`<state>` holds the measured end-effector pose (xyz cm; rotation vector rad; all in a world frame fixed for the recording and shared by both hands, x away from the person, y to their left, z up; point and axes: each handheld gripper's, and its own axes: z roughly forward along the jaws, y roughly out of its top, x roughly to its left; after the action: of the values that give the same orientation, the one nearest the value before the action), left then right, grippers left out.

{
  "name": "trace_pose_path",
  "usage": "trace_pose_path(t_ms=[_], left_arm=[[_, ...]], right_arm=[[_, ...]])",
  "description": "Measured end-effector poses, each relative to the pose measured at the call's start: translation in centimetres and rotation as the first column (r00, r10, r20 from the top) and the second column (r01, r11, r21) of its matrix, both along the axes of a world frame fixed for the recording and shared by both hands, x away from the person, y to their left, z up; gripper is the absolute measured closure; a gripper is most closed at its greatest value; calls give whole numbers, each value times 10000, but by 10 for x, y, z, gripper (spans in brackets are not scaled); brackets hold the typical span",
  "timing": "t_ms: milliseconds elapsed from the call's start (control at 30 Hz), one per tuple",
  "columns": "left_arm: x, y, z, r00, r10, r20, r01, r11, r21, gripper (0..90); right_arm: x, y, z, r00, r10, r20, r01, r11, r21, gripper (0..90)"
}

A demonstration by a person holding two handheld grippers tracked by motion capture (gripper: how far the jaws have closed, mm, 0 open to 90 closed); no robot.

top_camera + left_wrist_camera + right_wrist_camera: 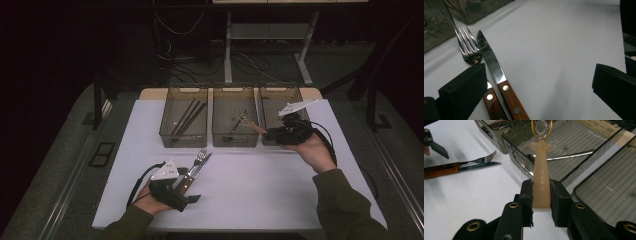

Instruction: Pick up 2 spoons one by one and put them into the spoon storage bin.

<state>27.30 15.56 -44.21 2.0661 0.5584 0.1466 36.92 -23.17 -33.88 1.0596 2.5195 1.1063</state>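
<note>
Two risks stand out. First, the right gripper has its fingers clamped on only the butt end of a pale, translucent utensil handle, so nearly all of the tool juts out ahead of the pads, with its wire-loop head far beyond the grip. Held that low down, it could pivot or slide between the pads if the head knocks against the wall of the middle bin over which it hangs, and it might then drop onto the surface instead of among the metal pieces already lying inside. Second, the three smoky bins stand just beside one another, so a small error in aim could land the tool in the right bin, or on the shared edge between the two.

The handle stands upright between the two pads, touching both, its flat end roughly level with their lower edges; in the high view it points from the right hand toward the middle bin.

Near the person's side, the left gripper rests with its fingers well apart. A wood-handled fork and knife lie side by side on the surface, touching or nearly so; the fork's handle runs under the nearer finger, the knife just inside it, neither pinched. Closing from here could catch both at once
</note>
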Motion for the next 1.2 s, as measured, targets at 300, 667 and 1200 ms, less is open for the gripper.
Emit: trace_pose_path(t_ms=[300,667,1200], left_arm=[[0,0,1,10000,-49,-22,49,10000,-6,0],[-1,-1,1,9999,-117,-24,117,9999,-43,0],[-1,-2,1,9996,-266,81,266,9996,22,0]], right_arm=[[27,19,3,9995,-221,-216,216,9995,-241,735],[57,39,-3,9981,-452,-407,424,9969,-667,735],[88,61,-34,9903,-866,-1086,662,9817,-1788,734]])
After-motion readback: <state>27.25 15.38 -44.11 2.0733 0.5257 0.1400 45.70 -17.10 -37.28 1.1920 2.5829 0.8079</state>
